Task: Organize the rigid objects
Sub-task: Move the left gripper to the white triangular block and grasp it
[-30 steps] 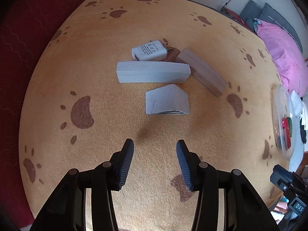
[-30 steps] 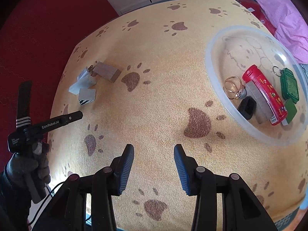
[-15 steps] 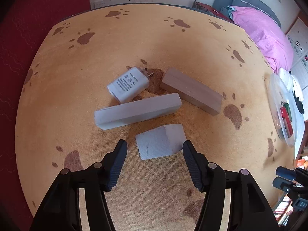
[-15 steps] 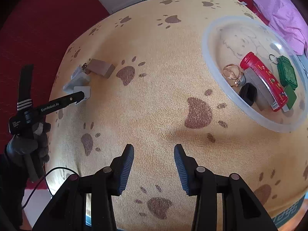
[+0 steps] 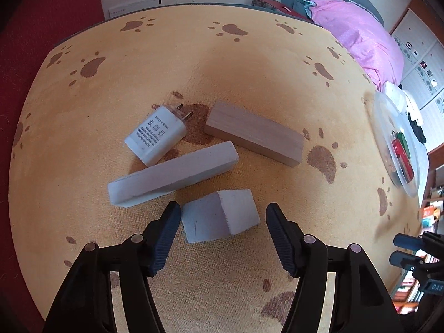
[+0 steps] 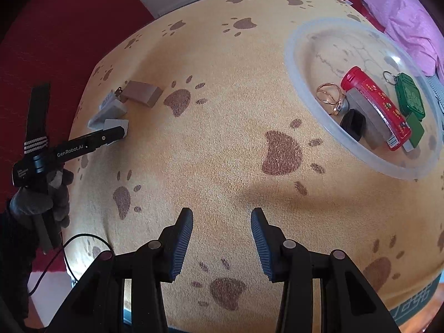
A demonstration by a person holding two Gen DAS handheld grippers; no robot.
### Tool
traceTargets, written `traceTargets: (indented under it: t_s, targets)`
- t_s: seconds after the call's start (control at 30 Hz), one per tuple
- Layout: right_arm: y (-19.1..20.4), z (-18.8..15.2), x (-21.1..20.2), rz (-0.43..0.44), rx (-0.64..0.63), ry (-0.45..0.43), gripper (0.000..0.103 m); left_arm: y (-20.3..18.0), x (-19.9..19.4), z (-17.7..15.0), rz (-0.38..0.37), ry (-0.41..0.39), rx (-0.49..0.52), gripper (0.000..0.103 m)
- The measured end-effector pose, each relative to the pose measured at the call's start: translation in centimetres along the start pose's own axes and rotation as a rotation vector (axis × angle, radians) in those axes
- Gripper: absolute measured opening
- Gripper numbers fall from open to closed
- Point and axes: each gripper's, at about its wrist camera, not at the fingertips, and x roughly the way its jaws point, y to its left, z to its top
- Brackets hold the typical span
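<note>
On the paw-print cloth lie a small white block [image 5: 219, 216], a long white block [image 5: 172, 172], a wooden block [image 5: 254, 133] and a white plug charger [image 5: 156, 134]. My left gripper [image 5: 223, 213] points steeply down with its jaws opening. The small white block sits between the fingertips, with a gap on its right side. The right wrist view shows the left gripper [image 6: 111, 136] at the same block [image 6: 118, 125]. My right gripper [image 6: 222, 222] hangs open over bare cloth, with nothing between its fingers.
A clear bowl [image 6: 290, 55] at the right holds a red case [image 6: 374, 111], a green key tag [image 6: 409, 97], a gold ring [image 6: 330, 97] and a black piece [image 6: 353, 123]. A gloved hand [image 6: 38, 202] holds the left gripper. Pink bedding [image 5: 360, 38] lies beyond the table.
My left gripper moved forward to the blocks, rolled, and widened its jaws, which now straddle the small white block. The right gripper has barely moved.
</note>
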Motion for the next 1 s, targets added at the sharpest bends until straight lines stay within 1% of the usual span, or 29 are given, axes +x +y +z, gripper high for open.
traceTargets:
  t_s: [0.23, 0.33, 0.47, 0.63, 0.8, 0.9, 1.0]
  targets:
    - [0.3, 0.2, 0.0, 0.014, -0.022, 0.0, 0.047, -1.2, -0.3, -1.8, -0.024, 0.019, 0.016, 0.065]
    - [0.3, 0.1, -0.2, 0.015, -0.027, -0.002, 0.047, -1.4, -0.5, -2.0, -0.018, 0.014, 0.014, 0.065]
    - [-0.1, -0.1, -0.4, 0.011, -0.019, -0.002, 0.047, -0.9, -0.8, -1.6, 0.006, -0.012, -0.003, 0.065]
    - [-0.5, -0.4, -0.5, 0.004, -0.004, -0.005, 0.047, -0.8, -0.1, -0.6, 0.056, -0.009, 0.051, 0.065]
    - [-0.8, -0.7, -0.7, -0.004, 0.02, -0.012, 0.047, -1.5, 0.6, 0.2, 0.039, -0.005, 0.097, 0.065]
    - [-0.9, -0.6, -0.6, -0.004, 0.029, -0.014, 0.047, -2.0, 0.8, 0.2, 0.054, -0.003, 0.131, 0.065]
    - [-0.5, -0.5, -0.4, 0.0, 0.023, -0.013, 0.047, -1.8, 0.6, 0.0, 0.033, 0.001, 0.119, 0.064]
